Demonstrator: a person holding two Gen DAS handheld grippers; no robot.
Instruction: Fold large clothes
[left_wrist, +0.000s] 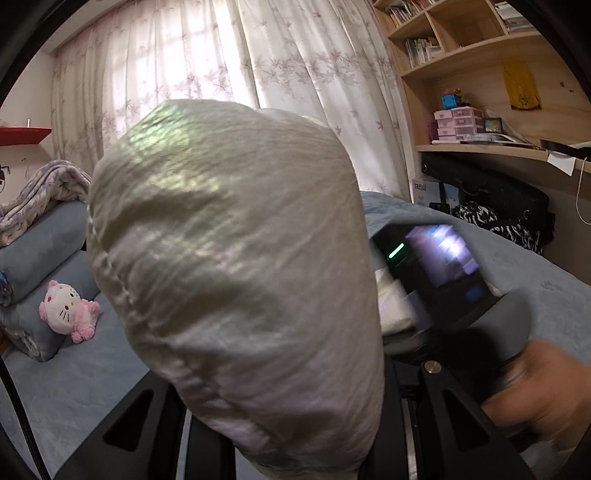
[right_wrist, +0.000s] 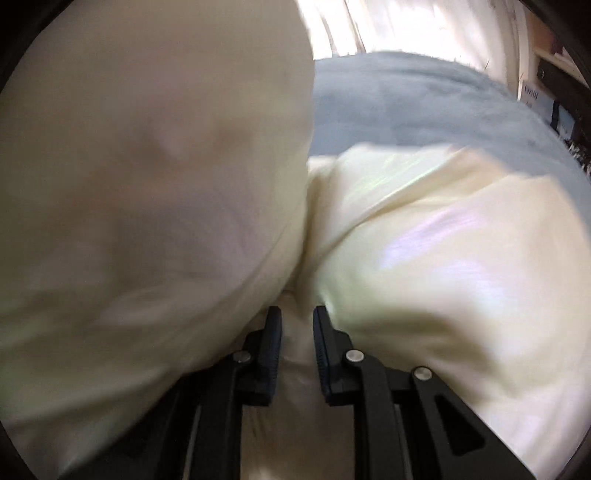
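A cream-white garment (left_wrist: 236, 258) bulges up in front of the left wrist camera and hides the left gripper's fingertips; only the black finger bases show at the bottom. In the right wrist view the same garment (right_wrist: 424, 251) fills most of the frame, blurred. My right gripper (right_wrist: 297, 332) is shut on a fold of it, with cloth pinched between the two black pads (right_wrist: 271, 343). The right gripper's body (left_wrist: 443, 280) and the hand holding it show at the right of the left wrist view.
A grey-blue bed cover (left_wrist: 546, 295) lies under everything. Rolled grey bedding (left_wrist: 40, 251) and a pink-white plush cat (left_wrist: 68, 310) sit at the left. Flowered curtains (left_wrist: 221, 66) hang behind. A wooden desk with shelves (left_wrist: 491, 88) stands at the right.
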